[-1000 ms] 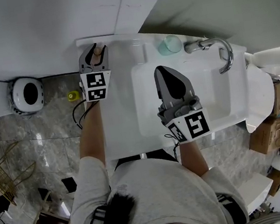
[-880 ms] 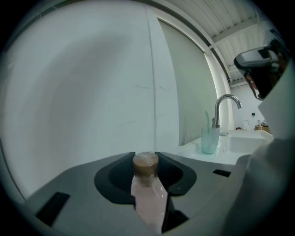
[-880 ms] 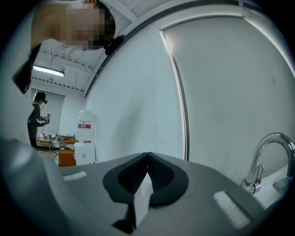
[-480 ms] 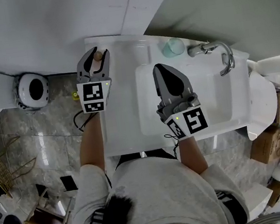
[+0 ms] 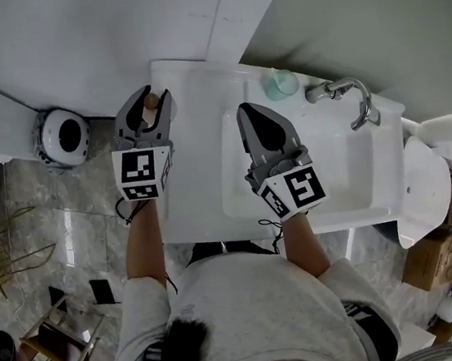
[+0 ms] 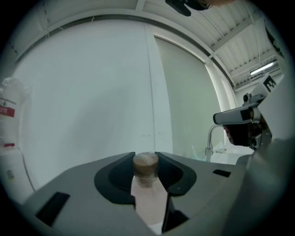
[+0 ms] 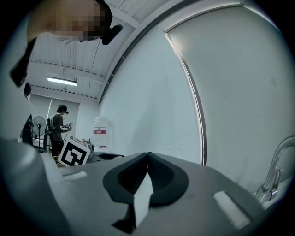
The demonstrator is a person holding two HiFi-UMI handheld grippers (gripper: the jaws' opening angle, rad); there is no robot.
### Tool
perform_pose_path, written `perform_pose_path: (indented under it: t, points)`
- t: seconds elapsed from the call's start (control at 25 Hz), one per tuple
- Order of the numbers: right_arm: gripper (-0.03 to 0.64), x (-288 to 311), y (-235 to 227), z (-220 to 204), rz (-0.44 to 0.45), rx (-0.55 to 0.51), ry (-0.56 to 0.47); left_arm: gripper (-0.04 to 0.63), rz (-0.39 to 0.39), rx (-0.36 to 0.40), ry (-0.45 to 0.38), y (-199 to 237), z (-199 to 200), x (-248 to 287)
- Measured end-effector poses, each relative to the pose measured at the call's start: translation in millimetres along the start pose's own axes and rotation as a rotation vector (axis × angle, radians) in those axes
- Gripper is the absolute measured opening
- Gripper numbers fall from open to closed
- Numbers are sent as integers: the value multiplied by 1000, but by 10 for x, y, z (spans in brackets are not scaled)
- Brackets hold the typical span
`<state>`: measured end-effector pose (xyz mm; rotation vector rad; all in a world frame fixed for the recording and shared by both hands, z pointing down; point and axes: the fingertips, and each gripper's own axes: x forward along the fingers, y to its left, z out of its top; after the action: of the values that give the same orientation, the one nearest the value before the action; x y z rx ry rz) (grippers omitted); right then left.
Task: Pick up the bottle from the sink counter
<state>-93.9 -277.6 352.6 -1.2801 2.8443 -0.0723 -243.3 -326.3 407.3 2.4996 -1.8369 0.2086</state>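
Left tongs (image 5: 152, 96) clamped on bottle (image 6: 147, 193); bottle upright between the jaws, over back-left corner of counter (image 5: 195, 167), close to wall. Right tongs (image 5: 249, 111) closed, tips together, nothing between them; held over left part of sink (image 5: 351, 173). Faucet (image 5: 348, 94) at sink's far right, well apart from both
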Motion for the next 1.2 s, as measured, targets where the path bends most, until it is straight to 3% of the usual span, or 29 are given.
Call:
perform_pose_path:
  t: [0.76, 1.2]
  points:
    - [11, -442, 107, 329, 140, 4, -47, 137, 256, -24, -34, -217, 545, -1191]
    - [11, -772, 283, 582, 210, -26, -101, 137, 356, -26, -77, -480, 795, -1828]
